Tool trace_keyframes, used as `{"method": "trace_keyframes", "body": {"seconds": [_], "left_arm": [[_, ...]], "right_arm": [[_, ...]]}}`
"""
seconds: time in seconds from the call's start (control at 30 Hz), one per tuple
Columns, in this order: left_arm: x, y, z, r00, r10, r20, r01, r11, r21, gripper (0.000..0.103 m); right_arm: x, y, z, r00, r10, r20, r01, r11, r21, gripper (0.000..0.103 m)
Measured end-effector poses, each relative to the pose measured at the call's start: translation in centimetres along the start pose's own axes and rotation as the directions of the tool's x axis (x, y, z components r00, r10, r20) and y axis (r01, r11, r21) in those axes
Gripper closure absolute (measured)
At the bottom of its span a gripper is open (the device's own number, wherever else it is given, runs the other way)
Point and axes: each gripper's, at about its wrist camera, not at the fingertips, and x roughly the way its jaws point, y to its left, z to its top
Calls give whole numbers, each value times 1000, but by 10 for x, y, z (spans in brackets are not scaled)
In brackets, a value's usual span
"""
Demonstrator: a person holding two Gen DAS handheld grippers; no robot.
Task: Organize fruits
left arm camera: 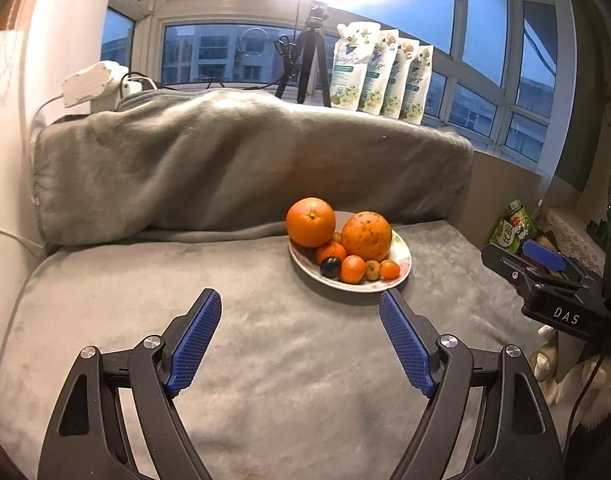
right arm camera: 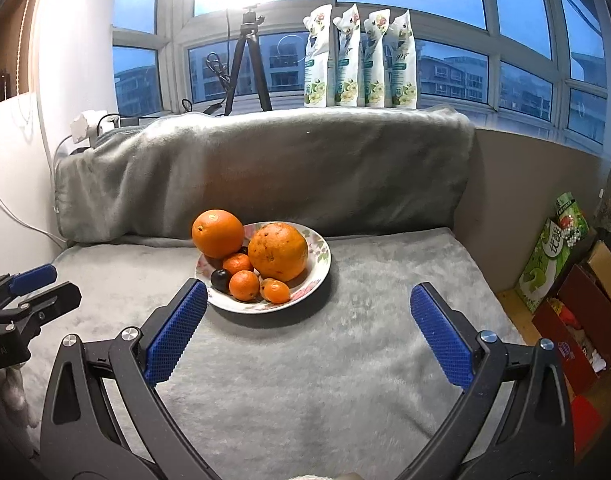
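Lettering "DAS" on right gripper (left arm camera: 545, 258), fruit plate (left arm camera: 401, 268) nearby

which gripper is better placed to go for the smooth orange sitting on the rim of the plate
Probably the right gripper. Both are open and empty, but in its view the smooth orange and plate sit close ahead, one finger near the rim. The left gripper points left of the plate, so it would need to swing over.

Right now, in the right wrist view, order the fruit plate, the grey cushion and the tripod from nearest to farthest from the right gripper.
1. Fruit plate, just ahead of the right gripper, towards its left finger.
2. Grey cushion, behind the plate.
3. Tripod, on the windowsill behind.
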Motion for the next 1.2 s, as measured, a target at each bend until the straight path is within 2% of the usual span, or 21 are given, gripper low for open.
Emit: {"method": "trace_keyframes", "body": {"seconds": [0.47, 1.2], "left_arm": [[-9, -2, -1, 999, 32, 11, -32, 999, 9, 21], [-10, 0, -2, 999, 45, 20, -45, 999, 6, 21]], "right_arm": [[0, 7, -1, 1000, 17, -4, -17, 1000, -13, 0], [3, 13, -6, 999, 31, -21, -31, 999, -9, 0]]}}
